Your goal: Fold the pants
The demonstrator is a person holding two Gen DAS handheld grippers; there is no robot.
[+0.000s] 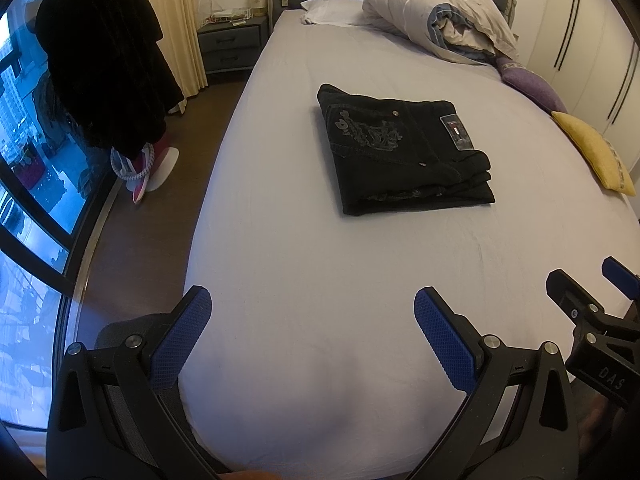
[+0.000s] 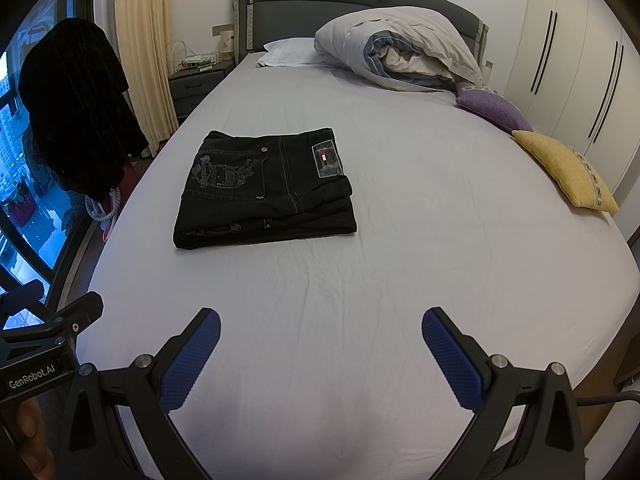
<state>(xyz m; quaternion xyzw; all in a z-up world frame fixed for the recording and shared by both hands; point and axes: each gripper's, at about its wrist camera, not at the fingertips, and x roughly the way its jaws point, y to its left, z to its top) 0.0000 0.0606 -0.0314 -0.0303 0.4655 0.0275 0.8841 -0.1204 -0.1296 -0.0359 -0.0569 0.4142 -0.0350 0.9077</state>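
The black jeans (image 1: 404,148) lie folded into a compact rectangle on the grey bed sheet (image 1: 320,260), back pocket and waistband patch facing up. They also show in the right wrist view (image 2: 266,190), left of the bed's middle. My left gripper (image 1: 312,320) is open and empty, held above the foot of the bed, well short of the jeans. My right gripper (image 2: 320,340) is open and empty too, also near the foot of the bed and apart from the jeans. The right gripper shows at the right edge of the left wrist view (image 1: 592,300).
A rolled duvet (image 2: 400,52) and a white pillow (image 2: 288,52) lie at the headboard. A purple cushion (image 2: 496,110) and a yellow cushion (image 2: 568,168) sit along the bed's right edge. A dark garment (image 1: 104,60) hangs by the window on the left. A nightstand (image 1: 232,44) stands beside the bed.
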